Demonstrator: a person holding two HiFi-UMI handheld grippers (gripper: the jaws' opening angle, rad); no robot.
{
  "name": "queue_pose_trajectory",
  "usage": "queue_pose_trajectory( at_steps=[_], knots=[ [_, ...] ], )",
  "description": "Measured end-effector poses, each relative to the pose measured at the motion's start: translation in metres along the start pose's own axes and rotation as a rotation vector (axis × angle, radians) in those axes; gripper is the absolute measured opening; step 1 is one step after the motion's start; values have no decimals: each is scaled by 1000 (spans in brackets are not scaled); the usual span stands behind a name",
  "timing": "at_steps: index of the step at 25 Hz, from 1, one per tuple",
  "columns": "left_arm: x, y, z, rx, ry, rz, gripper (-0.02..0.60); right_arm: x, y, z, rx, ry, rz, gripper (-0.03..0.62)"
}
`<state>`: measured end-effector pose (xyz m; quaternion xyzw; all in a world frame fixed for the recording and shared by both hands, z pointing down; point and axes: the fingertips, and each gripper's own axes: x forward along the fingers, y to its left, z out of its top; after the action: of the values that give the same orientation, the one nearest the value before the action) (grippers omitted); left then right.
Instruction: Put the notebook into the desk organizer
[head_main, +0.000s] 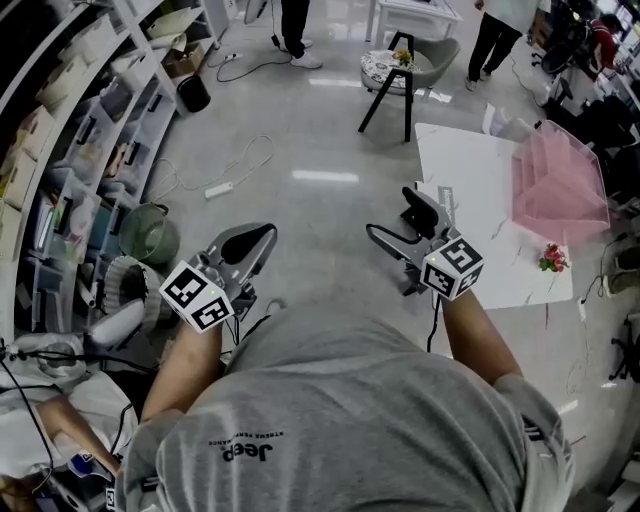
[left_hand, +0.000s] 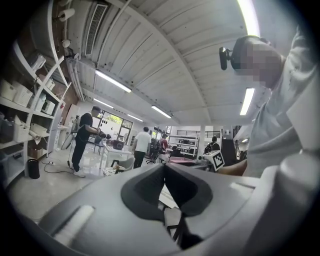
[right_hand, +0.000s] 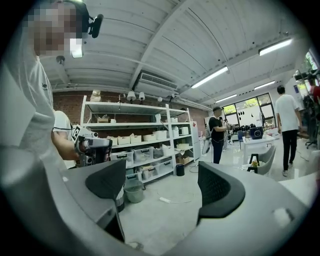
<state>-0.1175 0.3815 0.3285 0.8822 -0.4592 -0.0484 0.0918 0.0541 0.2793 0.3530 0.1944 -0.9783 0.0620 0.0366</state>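
Nearest, below the person's grey shirt (head_main: 350, 420), the left gripper (head_main: 258, 240) points out over bare floor with its jaws together and nothing between them. The right gripper (head_main: 400, 225) hangs just short of the white table (head_main: 470, 190), its jaws spread wide and empty. Farther right on that table stands the pink desk organizer (head_main: 560, 185), with a small sprig of flowers (head_main: 551, 258) near the table's edge. No view shows the notebook plainly; whether it already sits inside the tinted organizer cannot be told. The organizer lies ahead and to the right of the right gripper, clearly the nearer hand, with the left well apart.
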Motion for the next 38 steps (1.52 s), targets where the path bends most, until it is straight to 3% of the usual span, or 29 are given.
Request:
queue_pose_trajectory(
  at_steps=[6, 15, 21, 27, 35, 38],
  knots=[
    [20, 79, -4, -32, -5, -13, 60, 64, -36, -6, 20, 17, -21, 426],
    [83, 265, 35, -4, 20, -176, 60, 216, -107, 21, 15, 0, -170, 426],
    [133, 347, 62, 33, 79, -299, 60, 290, -155, 40, 28, -13, -256, 425],
    [194, 383, 61, 10, 109, -334, 60, 312, -213, 37, 46, 15, -283, 425],
    [293, 409, 40, -40, 150, -225, 60, 316, -322, 29, 85, 7, -235, 425],
    [328, 407, 38, -26, 159, -231, 60, 316, -353, 24, 72, 12, -205, 425]
  ],
)
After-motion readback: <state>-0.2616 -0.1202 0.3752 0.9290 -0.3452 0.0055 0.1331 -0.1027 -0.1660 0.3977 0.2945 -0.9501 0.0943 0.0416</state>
